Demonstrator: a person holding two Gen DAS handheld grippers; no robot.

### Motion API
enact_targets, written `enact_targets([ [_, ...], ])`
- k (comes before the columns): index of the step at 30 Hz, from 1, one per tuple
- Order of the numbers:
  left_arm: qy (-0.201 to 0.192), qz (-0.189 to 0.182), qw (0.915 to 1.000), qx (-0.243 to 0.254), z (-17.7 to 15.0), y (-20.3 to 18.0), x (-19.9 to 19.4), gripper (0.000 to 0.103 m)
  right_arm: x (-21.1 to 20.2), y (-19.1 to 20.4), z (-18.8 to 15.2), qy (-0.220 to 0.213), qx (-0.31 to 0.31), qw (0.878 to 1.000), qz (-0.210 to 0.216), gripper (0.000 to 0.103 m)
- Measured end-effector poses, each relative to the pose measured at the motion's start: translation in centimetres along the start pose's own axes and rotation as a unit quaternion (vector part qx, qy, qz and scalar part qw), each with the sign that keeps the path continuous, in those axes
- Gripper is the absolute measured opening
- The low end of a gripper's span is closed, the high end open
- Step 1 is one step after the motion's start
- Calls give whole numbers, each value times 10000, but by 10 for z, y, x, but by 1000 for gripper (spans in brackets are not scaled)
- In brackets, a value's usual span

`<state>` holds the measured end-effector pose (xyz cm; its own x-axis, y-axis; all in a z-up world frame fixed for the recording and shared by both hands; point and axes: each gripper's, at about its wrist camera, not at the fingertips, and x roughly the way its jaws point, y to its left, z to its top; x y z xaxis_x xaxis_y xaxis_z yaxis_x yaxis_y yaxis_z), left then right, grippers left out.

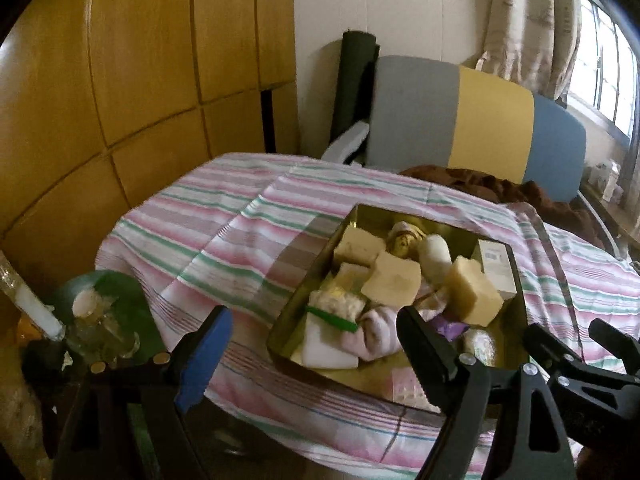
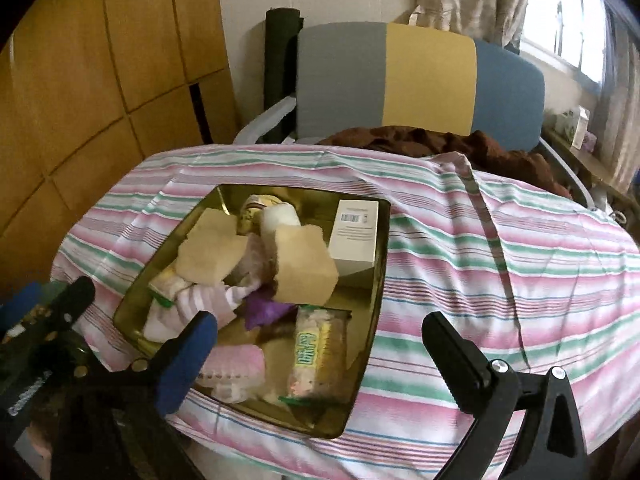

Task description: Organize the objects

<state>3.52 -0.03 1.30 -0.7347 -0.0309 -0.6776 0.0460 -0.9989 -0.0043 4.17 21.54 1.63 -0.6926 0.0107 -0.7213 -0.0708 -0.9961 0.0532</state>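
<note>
A gold tin tray [image 1: 400, 214] [image 2: 382, 264] sits on the striped cloth. It holds tan blocks [image 1: 476, 292] [image 2: 304, 268], a white box [image 1: 498, 268] [image 2: 356, 236], pink striped socks [image 1: 376, 332] [image 2: 204, 300], a purple piece [image 2: 268, 310] and a clear snack pack [image 2: 316, 352]. My left gripper [image 1: 312, 340] hovers open above the tray's near left corner, with nothing between its pads. Above the tray's near right part, my right gripper [image 2: 320, 352] stands wide open and holds nothing. Each gripper shows at the edge of the other's view.
A pink, green and white striped cloth [image 2: 500, 264] covers the table. Behind it stand a chair with a grey, yellow and blue back [image 2: 420, 80] and brown fabric [image 2: 440, 140]. A green plate with glassware [image 1: 100, 312] sits at the table's left edge, beside wooden cabinets [image 1: 120, 80].
</note>
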Motion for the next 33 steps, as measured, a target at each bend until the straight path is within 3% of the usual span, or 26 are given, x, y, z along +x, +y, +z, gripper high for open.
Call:
enact_targets([
  [2, 91, -75, 9999, 9, 0, 1, 1, 78, -3, 1, -1, -23, 7, 10000, 9, 103],
  [5, 359, 77, 9992, 174, -2, -2, 6, 75, -5, 5, -2, -86, -3, 10000, -32, 103],
  [11, 329, 278, 9982, 409, -5, -7, 5, 71, -7, 10, -1, -130, -90, 9996, -237, 103],
  [14, 409, 348, 9982, 273, -3, -2, 6, 71, -7, 10, -1, -143, -72, 9993, -351, 103],
  [23, 645, 70, 9978, 117, -3, 1, 10, 69, -3, 7, -3, -50, 61, 9992, -384, 103],
  [33, 577, -15, 9979, 287, -2, -4, 5, 69, -3, 7, -3, -33, 96, 9990, -426, 103],
])
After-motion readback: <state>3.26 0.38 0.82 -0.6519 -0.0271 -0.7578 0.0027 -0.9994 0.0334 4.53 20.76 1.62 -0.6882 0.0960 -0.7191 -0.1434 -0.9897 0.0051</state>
